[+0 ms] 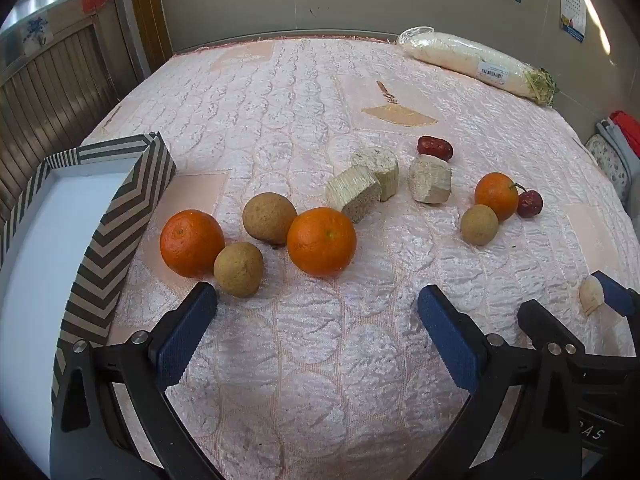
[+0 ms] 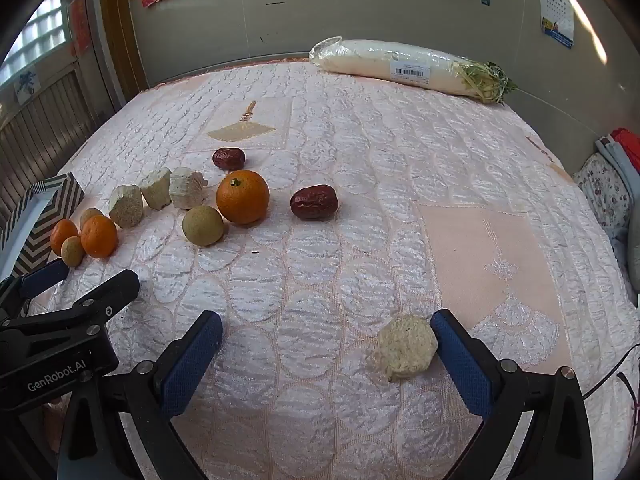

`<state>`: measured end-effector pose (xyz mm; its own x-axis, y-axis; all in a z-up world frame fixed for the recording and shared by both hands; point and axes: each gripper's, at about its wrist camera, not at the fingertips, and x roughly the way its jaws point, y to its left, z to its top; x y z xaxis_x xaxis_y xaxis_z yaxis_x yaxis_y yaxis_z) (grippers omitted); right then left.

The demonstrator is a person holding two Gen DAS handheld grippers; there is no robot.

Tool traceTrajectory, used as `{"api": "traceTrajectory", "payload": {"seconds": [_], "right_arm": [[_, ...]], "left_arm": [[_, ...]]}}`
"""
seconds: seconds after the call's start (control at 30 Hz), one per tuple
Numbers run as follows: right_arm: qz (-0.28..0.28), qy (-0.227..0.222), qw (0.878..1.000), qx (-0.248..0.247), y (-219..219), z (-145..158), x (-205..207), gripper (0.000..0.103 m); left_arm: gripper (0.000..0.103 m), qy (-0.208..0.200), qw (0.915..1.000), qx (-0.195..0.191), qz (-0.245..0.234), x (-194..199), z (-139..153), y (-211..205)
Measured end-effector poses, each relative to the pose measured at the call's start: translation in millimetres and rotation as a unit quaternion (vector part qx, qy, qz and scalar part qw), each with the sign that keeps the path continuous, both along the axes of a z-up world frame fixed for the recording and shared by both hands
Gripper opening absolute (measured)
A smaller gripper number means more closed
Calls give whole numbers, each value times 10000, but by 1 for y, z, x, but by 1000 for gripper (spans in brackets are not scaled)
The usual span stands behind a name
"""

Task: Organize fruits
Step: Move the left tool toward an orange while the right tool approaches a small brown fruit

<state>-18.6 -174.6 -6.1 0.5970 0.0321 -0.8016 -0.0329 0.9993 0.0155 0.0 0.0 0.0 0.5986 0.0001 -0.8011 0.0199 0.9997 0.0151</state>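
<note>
Fruits lie scattered on a pink quilted cloth point(image 1: 304, 344). In the left wrist view two oranges point(image 1: 192, 243) point(image 1: 321, 241) and two brown round fruits point(image 1: 239, 269) point(image 1: 269, 218) sit just ahead of my open left gripper point(image 1: 316, 300). Further right lie a third orange point(image 1: 496, 196), another brown fruit point(image 1: 479, 225) and two red dates point(image 1: 435, 148) point(image 1: 529, 203). Pale fibrous chunks point(image 1: 374, 184) sit in the middle. My right gripper point(image 2: 326, 326) is open; one pale chunk point(image 2: 404, 347) rests on the cloth against its right finger's inner side. A red date point(image 2: 314, 202) lies ahead.
A striped box point(image 1: 132, 208) with a white inside stands open at the left. A wrapped white radish point(image 2: 408, 66) lies at the far edge by the wall. Folded fabrics point(image 2: 608, 184) are piled at the right. The right gripper's finger point(image 1: 614, 294) shows at the left view's right edge.
</note>
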Motion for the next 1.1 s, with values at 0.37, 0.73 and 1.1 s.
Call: {"api": "traceTrajectory", "payload": {"seconds": [0.37,0.73,1.1], "right_arm": [[-121,-7,9999,36,-3,1,-3,103],[-206,-675,9974,117,-4,60,-47,103],[-176,-1067,9941,-7,2,88,-79,103]], "left_arm": [[101,134,9999,28,-74,-3,1,-1],[101,-604,9980,-18,-208,-51,48,1],[101,-956,9946,-242,-312,-76,76,3]]}}
